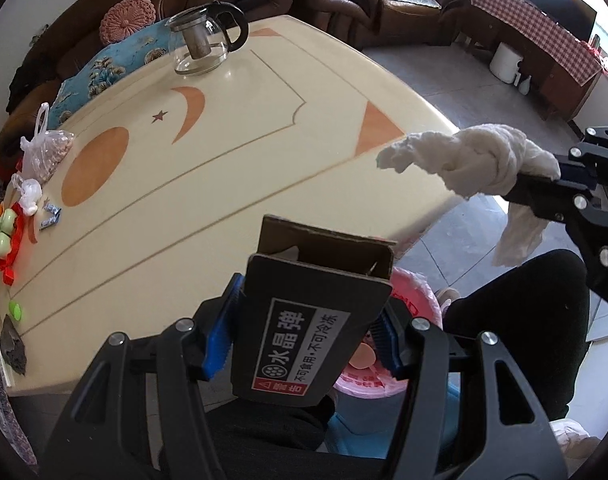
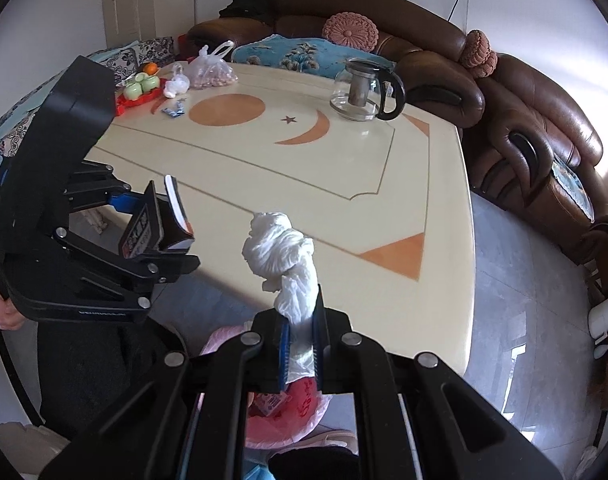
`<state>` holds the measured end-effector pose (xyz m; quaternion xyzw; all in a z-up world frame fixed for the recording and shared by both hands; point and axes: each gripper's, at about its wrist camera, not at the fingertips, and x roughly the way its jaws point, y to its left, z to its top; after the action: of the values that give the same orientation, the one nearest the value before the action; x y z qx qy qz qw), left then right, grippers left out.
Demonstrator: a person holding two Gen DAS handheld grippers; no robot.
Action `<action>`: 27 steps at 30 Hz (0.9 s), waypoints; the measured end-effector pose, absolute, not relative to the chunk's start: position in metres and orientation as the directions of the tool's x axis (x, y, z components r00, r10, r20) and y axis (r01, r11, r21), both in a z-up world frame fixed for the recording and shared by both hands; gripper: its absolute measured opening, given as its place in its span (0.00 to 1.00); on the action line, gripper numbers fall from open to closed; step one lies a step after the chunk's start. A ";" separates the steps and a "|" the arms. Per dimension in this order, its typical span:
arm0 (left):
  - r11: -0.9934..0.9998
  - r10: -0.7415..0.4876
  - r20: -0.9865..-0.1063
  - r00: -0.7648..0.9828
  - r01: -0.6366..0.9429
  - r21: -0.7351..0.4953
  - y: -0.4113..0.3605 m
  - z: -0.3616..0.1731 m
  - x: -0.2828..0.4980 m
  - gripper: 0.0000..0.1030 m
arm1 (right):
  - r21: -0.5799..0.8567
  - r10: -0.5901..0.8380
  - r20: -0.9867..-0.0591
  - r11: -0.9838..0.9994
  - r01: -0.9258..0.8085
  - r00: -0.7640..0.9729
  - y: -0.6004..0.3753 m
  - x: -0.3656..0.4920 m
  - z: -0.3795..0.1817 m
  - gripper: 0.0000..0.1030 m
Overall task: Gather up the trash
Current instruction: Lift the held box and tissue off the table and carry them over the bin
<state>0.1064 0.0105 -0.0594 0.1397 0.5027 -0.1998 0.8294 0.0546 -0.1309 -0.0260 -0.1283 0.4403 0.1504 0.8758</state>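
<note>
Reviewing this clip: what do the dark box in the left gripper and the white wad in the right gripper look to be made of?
Dark box: thin cardboard, matte printed outside; brown raw inner face shows at the open flap. White wad: looks like soft tissue paper or thin plastic film, crinkled and knotted; hard to tell which.

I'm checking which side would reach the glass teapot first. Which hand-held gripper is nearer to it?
Neither clearly. The left hand-held gripper, with the box, and the right hand-held gripper, with the tissue, both sit at the near edge, across the table from the teapot.
</note>
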 end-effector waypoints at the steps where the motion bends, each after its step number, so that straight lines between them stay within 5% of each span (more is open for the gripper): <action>1: 0.881 -0.196 -0.889 0.414 0.473 0.026 0.010 -0.060 0.101 0.56 | -0.090 0.152 -0.810 0.922 -0.377 0.566 -0.131 0.051 -0.027 0.09; 27: 0.882 -0.280 -0.921 0.271 0.450 -0.136 -0.002 -0.153 0.046 0.56 | 0.005 0.160 -0.885 0.942 -0.335 0.436 -0.146 -0.017 -0.113 0.09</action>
<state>0.0462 -0.0023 -0.1531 0.0761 0.5582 -0.2303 0.7935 -0.0171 -0.1459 -0.1127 -0.0856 0.5102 0.1467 0.8431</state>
